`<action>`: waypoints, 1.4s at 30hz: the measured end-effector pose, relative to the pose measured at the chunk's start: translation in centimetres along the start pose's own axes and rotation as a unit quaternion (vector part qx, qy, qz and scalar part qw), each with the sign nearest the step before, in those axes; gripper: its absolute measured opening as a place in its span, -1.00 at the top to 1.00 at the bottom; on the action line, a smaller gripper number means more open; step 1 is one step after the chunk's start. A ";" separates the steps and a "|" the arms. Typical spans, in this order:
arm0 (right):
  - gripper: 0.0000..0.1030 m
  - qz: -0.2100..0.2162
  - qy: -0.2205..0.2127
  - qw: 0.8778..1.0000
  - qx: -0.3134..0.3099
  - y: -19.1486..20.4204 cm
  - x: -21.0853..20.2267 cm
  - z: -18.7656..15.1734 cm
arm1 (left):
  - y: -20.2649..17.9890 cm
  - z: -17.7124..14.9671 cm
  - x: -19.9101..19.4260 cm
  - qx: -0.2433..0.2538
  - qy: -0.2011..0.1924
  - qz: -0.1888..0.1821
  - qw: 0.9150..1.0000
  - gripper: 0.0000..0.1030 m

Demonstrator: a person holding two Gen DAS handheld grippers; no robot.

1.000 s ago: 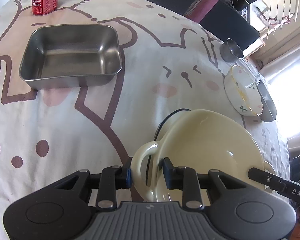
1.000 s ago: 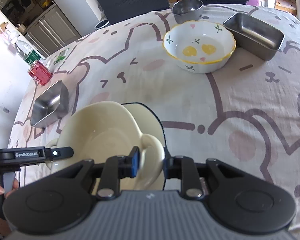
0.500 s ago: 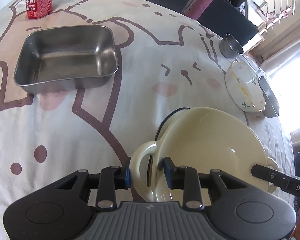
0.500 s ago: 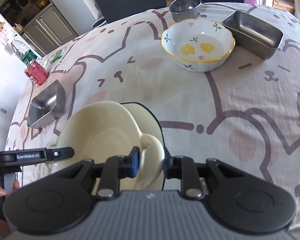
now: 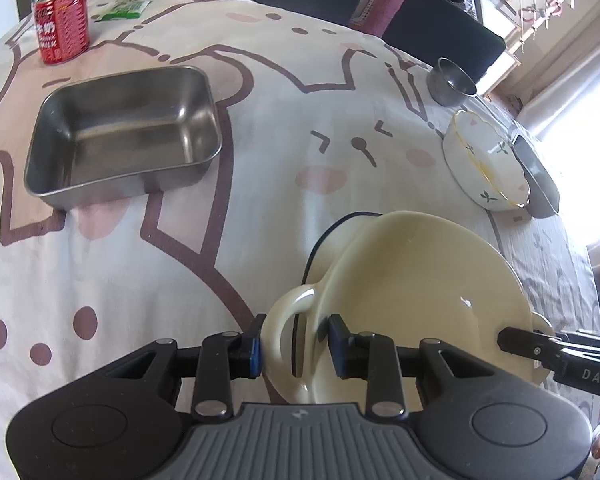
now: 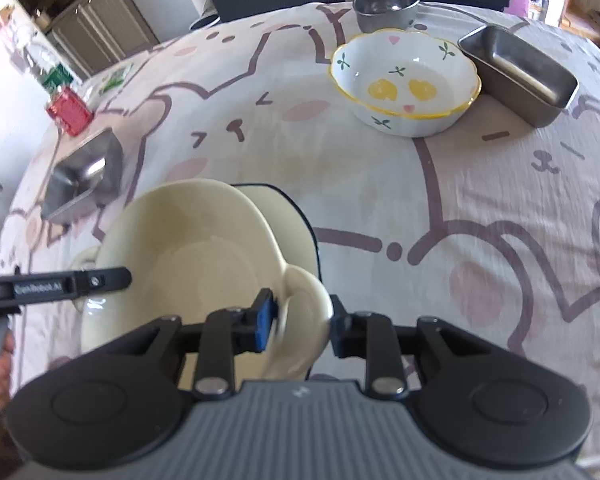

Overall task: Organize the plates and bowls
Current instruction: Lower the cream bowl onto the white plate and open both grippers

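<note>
A home: kitchen cabinets (image 6: 96,36), cartoon tablecloth (image 5: 284,128).

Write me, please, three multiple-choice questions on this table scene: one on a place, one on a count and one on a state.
1. What stands right beside the flowered bowl? A a narrow steel tray; B a kettle; C a fork.
2. How many steel trays are there? A one; B two; C four.
3. The left claw is: A open in the air; B shut on a handle of the cream bowl; C holding a spoon.
Answers: 1 A, the tray sits at that bowl's side. 2 B, the narrow one plus a wide steel tray. 3 B, its pads pinch the handle.
</note>
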State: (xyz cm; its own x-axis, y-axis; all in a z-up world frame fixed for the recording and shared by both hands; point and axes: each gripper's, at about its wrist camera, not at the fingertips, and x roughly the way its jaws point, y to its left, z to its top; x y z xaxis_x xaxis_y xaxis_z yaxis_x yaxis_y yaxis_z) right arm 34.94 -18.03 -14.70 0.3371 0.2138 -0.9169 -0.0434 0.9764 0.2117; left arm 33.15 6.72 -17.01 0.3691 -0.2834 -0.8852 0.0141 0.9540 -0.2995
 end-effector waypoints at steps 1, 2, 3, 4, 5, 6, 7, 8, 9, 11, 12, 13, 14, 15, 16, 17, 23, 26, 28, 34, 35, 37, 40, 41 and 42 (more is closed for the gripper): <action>0.32 -0.007 0.000 1.000 -0.007 0.2 0.1 0.0 | -0.1 0.0 0.1 0.002 0.000 0.001 1.000 0.36; 0.31 -0.012 0.000 1.000 -0.014 0.3 0.1 -0.1 | 0.0 0.0 0.1 0.001 0.000 0.001 1.000 0.36; 0.31 -0.014 -0.001 1.000 -0.017 0.4 0.2 -0.1 | 0.0 0.0 0.1 -0.001 0.001 0.001 1.000 0.36; 0.31 -0.014 -0.002 1.000 -0.016 0.4 0.2 -0.1 | 0.0 0.0 0.1 -0.001 0.001 0.000 1.000 0.36; 0.31 -0.013 -0.003 1.000 -0.016 0.4 0.2 0.0 | 0.1 0.1 0.1 -0.001 0.001 0.000 1.000 0.36; 0.31 -0.013 -0.003 1.000 -0.015 0.4 0.2 0.0 | 0.0 0.0 0.1 0.000 0.001 0.001 1.000 0.36; 0.31 -0.013 -0.003 1.000 -0.014 0.3 0.2 0.0 | 0.0 0.0 0.1 0.002 0.001 0.001 1.000 0.36; 0.31 -0.013 -0.003 1.000 -0.013 0.3 0.3 0.0 | 0.0 0.0 0.0 0.003 0.000 0.001 1.000 0.36; 0.31 -0.012 -0.003 1.000 -0.011 0.2 0.3 0.1 | 0.0 0.0 0.1 0.003 0.000 0.001 1.000 0.36; 0.31 -0.012 -0.002 1.000 -0.008 0.1 0.3 0.1 | 0.1 0.1 0.1 0.001 0.000 -0.002 1.000 0.35; 0.30 -0.014 -0.001 1.000 -0.007 0.2 0.3 0.1 | 0.1 0.1 0.1 0.001 0.000 -0.003 1.000 0.35; 0.29 -0.016 -0.001 1.000 -0.008 0.2 0.4 0.1 | 0.1 0.1 0.0 0.001 0.000 -0.003 1.000 0.35; 0.28 -0.019 0.000 1.000 -0.009 0.2 0.4 0.1 | 0.1 0.1 0.0 0.001 0.000 -0.003 1.000 0.35; 0.28 -0.021 0.000 1.000 -0.009 0.2 0.6 0.2 | 0.1 0.0 0.0 0.002 0.000 -0.003 1.000 0.35; 0.27 -0.021 0.000 1.000 -0.008 0.2 0.6 0.3 | 0.1 0.0 0.0 0.002 0.000 -0.003 1.000 0.35; 0.27 -0.022 0.001 1.000 -0.007 0.1 0.7 0.3 | 0.1 0.0 0.0 0.003 0.000 -0.003 1.000 0.35; 0.25 -0.020 0.004 1.000 0.003 -0.2 1.3 0.7 | -0.3 0.0 -0.1 0.017 -0.004 0.002 1.000 0.34; 0.25 -0.018 0.004 1.000 0.003 -0.5 1.3 0.7 | -0.3 0.1 -0.1 0.017 -0.005 0.003 1.000 0.34; 0.26 -0.015 0.003 1.000 0.002 -0.6 1.2 0.7 | -0.3 0.1 -0.1 0.018 -0.005 0.004 1.000 0.33; 0.26 -0.001 0.004 1.000 0.016 -1.5 1.0 0.4 | -0.6 0.0 -0.1 0.030 -0.006 0.012 0.999 0.31; 0.26 0.001 0.004 1.000 0.020 -1.5 1.0 0.4 | -0.8 -0.1 -0.2 0.036 -0.008 0.016 0.999 0.30; 0.25 0.002 0.003 1.000 0.019 -1.5 1.1 0.2 | -1.1 -0.2 -0.2 0.047 -0.010 0.027 0.999 0.25; 0.14 -0.002 -0.003 1.000 0.014 -1.4 1.1 0.0 | -1.2 -0.3 -0.3 0.051 -0.013 0.035 0.998 0.20; 0.14 -0.003 -0.004 1.000 0.013 -1.4 1.1 -0.1 | -1.2 -0.4 -0.3 0.051 -0.013 0.039 0.998 0.13; 0.13 -0.001 -0.005 1.000 0.014 -1.5 1.0 -0.2 | -1.3 -0.4 -0.3 0.054 -0.012 0.046 0.997 -0.04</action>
State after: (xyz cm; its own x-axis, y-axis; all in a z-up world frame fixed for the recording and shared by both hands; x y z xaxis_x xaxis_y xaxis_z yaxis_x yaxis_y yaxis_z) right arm 35.17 -19.23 -16.04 0.3466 0.2117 -0.9138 -0.0172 0.9755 0.2195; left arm 32.64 5.52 -16.55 0.3957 -0.1920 -0.8981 0.0774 0.9814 -0.1756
